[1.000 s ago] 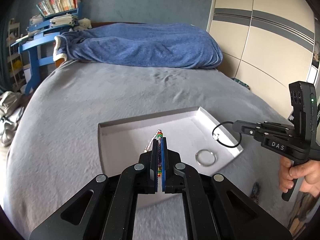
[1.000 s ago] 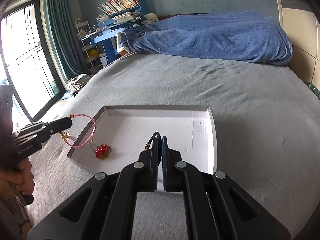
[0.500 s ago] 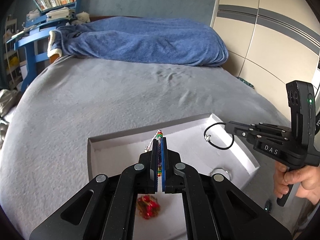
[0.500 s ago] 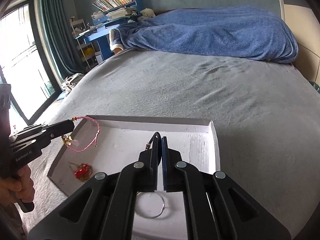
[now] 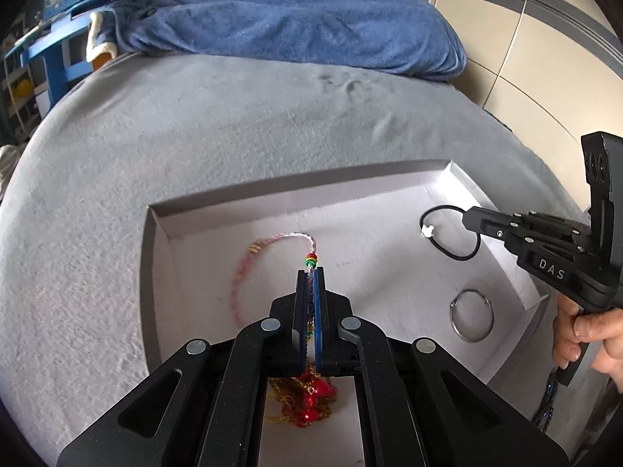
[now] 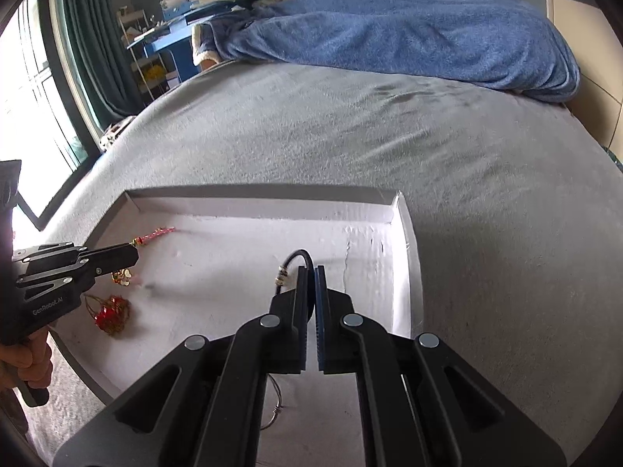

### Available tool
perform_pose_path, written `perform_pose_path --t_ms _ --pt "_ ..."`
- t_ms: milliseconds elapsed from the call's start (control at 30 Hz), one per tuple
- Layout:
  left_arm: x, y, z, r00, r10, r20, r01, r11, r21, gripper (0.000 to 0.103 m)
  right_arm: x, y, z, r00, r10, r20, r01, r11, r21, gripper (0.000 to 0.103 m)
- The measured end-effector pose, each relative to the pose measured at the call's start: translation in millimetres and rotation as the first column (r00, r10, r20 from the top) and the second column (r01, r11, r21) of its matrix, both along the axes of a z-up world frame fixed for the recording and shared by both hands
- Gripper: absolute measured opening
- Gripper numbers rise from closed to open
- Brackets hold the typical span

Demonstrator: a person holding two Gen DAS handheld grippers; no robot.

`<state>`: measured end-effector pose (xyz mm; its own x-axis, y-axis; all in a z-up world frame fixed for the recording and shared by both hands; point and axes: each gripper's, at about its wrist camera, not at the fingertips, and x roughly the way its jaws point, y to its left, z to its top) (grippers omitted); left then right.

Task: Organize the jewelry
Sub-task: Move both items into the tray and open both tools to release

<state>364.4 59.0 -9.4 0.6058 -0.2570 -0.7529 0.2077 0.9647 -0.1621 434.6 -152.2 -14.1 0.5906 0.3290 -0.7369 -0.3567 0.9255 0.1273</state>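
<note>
Your left gripper [image 5: 310, 272] pinches the pink bracelet [image 5: 249, 264], draped low over the tray [image 5: 155, 257] on the bed [image 5: 233, 124]. Your right gripper [image 6: 310, 270] pinches the black cord [image 5: 451, 233] over the tray's right side. Next, likely lower and release each apart.

There are two grippers, the left [image 5: 310, 272] and the right [image 6: 310, 270], and each pinches one piece of jewelry. One white tray [image 5: 389, 179] lies on one grey bed [image 5: 194, 116]. Four jewelry pieces show: one pink bracelet [image 5: 241, 272], one black cord bracelet [image 5: 451, 229], one silver ring [image 5: 472, 320] and one red-and-gold tangle [image 5: 311, 399]. One blue blanket [image 5: 292, 15] lies at the far end. One hand [image 5: 588, 334] shows at the right grip.
</note>
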Motion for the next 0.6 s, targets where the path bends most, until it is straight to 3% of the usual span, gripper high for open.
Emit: perform_pose_path --t_ms 133,333,400,600 --pt "-0.8 -1.2 -5.8 0.999 0.001 -0.035 -0.001 1.0 -0.003 0.007 -0.6 0.7 -4.0 1.0 0.002 -0.004 -0.002 1.0 -0.02 0.003" --pt "-6.8 1.4 -0.9 1.0 0.027 -0.016 -0.027 0.999 -0.017 0.035 -1.4 1.6 -0.8 1.0 0.004 0.007 -0.004 1.0 -0.027 0.008" --pt "-10.2 1.9 6.1 0.999 0.033 0.004 -0.033 0.999 -0.023 0.045 -3.2 0.5 3.1 1.0 0.002 0.019 -0.002 1.0 -0.022 0.032" --pt "-25.2 2.8 33.5 0.994 0.067 0.089 -0.064 0.997 -0.036 0.075 -16.3 -5.6 21.8 0.998 -0.016 0.069 0.014 0.999 0.029 0.053"
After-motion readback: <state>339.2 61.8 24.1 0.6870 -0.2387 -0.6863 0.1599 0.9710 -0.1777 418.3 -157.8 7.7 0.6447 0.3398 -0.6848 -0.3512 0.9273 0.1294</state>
